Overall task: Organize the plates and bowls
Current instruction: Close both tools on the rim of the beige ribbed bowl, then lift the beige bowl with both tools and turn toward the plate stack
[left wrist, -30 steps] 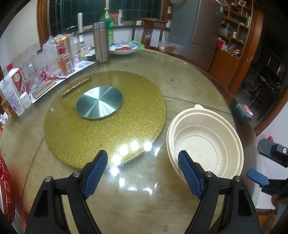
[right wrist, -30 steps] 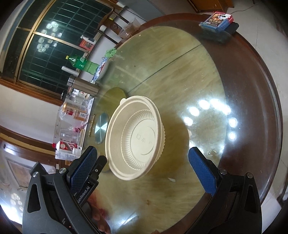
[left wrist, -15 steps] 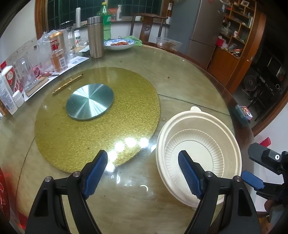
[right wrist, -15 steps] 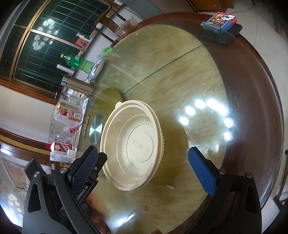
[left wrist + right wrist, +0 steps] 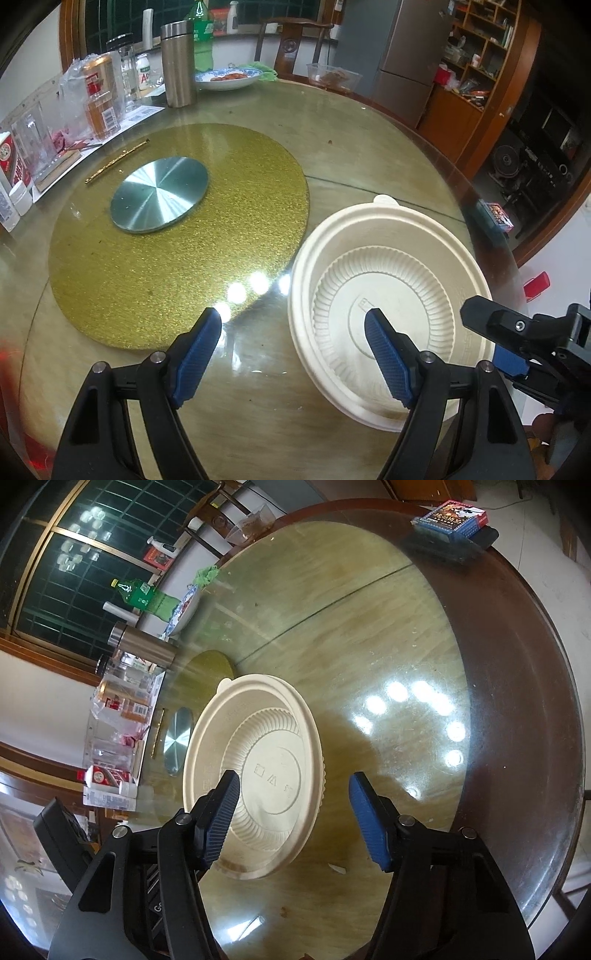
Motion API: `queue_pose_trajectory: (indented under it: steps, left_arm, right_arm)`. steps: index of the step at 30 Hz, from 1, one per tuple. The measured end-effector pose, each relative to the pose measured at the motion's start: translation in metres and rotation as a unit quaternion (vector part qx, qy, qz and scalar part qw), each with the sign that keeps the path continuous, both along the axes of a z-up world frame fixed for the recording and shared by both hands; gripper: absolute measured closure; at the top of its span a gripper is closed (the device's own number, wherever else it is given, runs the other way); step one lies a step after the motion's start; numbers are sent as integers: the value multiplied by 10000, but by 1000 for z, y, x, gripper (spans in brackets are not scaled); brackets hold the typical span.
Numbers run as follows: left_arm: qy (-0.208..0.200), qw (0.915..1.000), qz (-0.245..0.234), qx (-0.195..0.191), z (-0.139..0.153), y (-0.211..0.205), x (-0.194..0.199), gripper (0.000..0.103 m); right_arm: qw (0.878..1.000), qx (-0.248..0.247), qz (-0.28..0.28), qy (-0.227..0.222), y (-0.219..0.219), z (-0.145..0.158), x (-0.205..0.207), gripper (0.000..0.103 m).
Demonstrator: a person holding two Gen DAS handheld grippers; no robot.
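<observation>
My right gripper [image 5: 293,814] is closing astride the cream ribbed plastic bowl's [image 5: 258,771] near rim, narrower than before; my left gripper [image 5: 293,354], half-open and closing, straddles its left rim, bare glass tabletop [image 5: 258,406] lower centre.

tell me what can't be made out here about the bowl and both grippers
- Near rim of the cream bowl: left wrist view, covered by a finger of the left gripper.
- Whether the closing right gripper touches the bowl: right wrist view, its left finger overlaps the rim.
- Marks stamped in the bowl's base: too small to read.
- Right gripper's jaws: left wrist view, cut off by the edge.
</observation>
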State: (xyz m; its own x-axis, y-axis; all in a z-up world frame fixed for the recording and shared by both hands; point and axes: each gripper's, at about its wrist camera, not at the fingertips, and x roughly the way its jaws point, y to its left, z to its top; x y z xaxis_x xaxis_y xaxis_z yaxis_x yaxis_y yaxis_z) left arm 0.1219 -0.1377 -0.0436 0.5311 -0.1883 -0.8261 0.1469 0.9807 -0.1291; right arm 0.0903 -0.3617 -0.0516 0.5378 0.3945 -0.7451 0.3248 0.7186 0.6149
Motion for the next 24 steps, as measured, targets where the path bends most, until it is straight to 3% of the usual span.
queue_pose_trajectory:
  steps: [2,3,6,7,9,11,24]
  left_arm:
    - [-31,9999,-63,74,0,-3,-1,42]
    - [-6,9998,-118,141,-1,-6,-1,56]
    - [168,9995,-232,141,-8,-9,0,70]
    - [192,9994,-249,172,-10,-10,0,79]
    - [182,9992,-284,205,-12,-10,-1,83]
    - [196,9991,-330,184,-11,-10,-2,87]
    - [166,9989,-332,285,-7,-8,-8,88]
  right_arm:
    - [10000,-57,13,8,0,0,0,54]
    - [10000,-97,11,22,0,0,0,62]
    - [9998,-192,-20,79,0,-1,0,71]
    - [9998,-184,-16,87,0,-2,-1,72]
    - [9997,-205,-4,94,2,-3,-1,78]
    - [9997,-231,16,97,3,-2,-2,78]
    - [9996,-258,98,71,3,-2,-6,83]
